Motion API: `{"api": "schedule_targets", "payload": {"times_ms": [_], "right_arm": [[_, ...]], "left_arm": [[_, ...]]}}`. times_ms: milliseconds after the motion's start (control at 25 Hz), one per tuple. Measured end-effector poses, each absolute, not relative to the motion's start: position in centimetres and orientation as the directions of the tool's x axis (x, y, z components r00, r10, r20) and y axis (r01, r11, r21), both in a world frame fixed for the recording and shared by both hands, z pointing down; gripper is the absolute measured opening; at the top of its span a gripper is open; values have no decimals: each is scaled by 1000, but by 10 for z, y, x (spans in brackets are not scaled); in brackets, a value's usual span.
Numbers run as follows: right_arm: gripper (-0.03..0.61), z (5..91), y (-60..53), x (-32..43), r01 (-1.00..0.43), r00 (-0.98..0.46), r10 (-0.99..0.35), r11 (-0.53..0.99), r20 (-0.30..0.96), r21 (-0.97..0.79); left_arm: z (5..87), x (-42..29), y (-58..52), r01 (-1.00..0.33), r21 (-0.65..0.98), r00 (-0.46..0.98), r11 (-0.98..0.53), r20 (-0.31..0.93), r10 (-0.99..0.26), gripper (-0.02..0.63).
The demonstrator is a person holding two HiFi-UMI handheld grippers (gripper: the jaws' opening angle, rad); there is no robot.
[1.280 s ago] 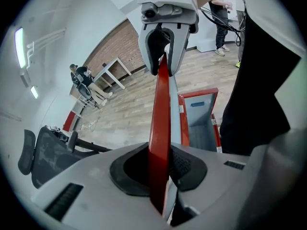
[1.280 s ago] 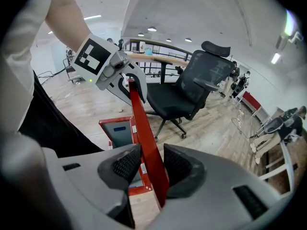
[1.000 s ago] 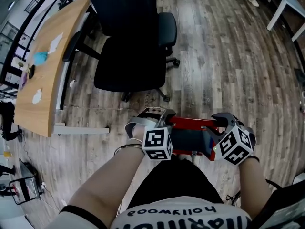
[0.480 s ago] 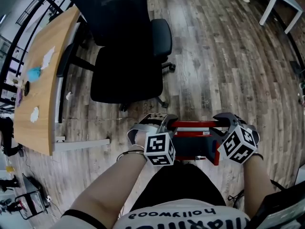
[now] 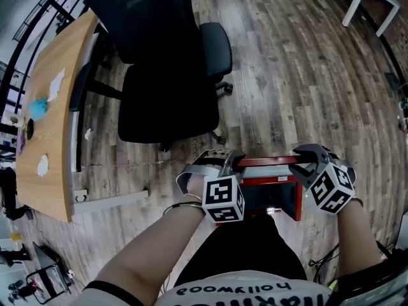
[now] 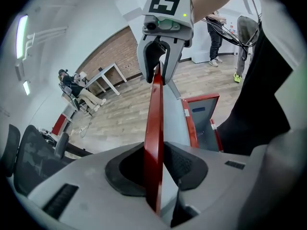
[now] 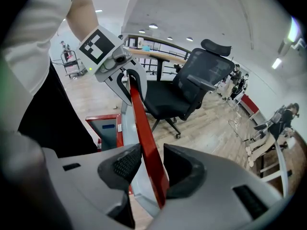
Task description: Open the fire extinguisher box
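Observation:
The red fire extinguisher box (image 5: 294, 199) stands on the wooden floor just in front of the person's legs. Its red-framed lid (image 5: 264, 162) with a grey panel is swung up, so the inside of the box (image 6: 204, 114) shows below it. My left gripper (image 5: 231, 161) grips the lid's left end; in the left gripper view the red rim (image 6: 154, 128) runs between the pads, which still touch it as the jaws are opening. My right gripper (image 5: 299, 160) is shut on the right end, with the rim (image 7: 144, 133) slanting between its pads.
A black office chair (image 5: 169, 88) stands on the floor just beyond the box. A wooden desk (image 5: 44, 126) runs along the left. White table legs (image 5: 363, 5) are at the far top right. People sit far off by a brick wall (image 6: 79, 92).
Both grippers stay on the lid's upper edge. In the head view they and the box have drifted a little to the right, and the right gripper has spread further from the left.

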State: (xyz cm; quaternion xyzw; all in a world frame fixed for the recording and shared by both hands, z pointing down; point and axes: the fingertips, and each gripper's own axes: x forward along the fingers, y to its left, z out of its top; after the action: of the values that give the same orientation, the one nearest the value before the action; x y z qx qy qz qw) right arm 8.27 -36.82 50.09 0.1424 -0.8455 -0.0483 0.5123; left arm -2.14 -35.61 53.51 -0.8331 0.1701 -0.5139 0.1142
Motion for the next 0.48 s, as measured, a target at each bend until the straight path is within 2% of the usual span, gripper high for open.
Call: {"api": "schedule_targets", "payload": {"times_ms": [480], "right_arm": [[126, 510, -388, 76, -131, -434, -291, 957, 852, 260]], "left_arm": [[547, -27, -370, -174, -215, 428, -961, 862, -271, 84]]}}
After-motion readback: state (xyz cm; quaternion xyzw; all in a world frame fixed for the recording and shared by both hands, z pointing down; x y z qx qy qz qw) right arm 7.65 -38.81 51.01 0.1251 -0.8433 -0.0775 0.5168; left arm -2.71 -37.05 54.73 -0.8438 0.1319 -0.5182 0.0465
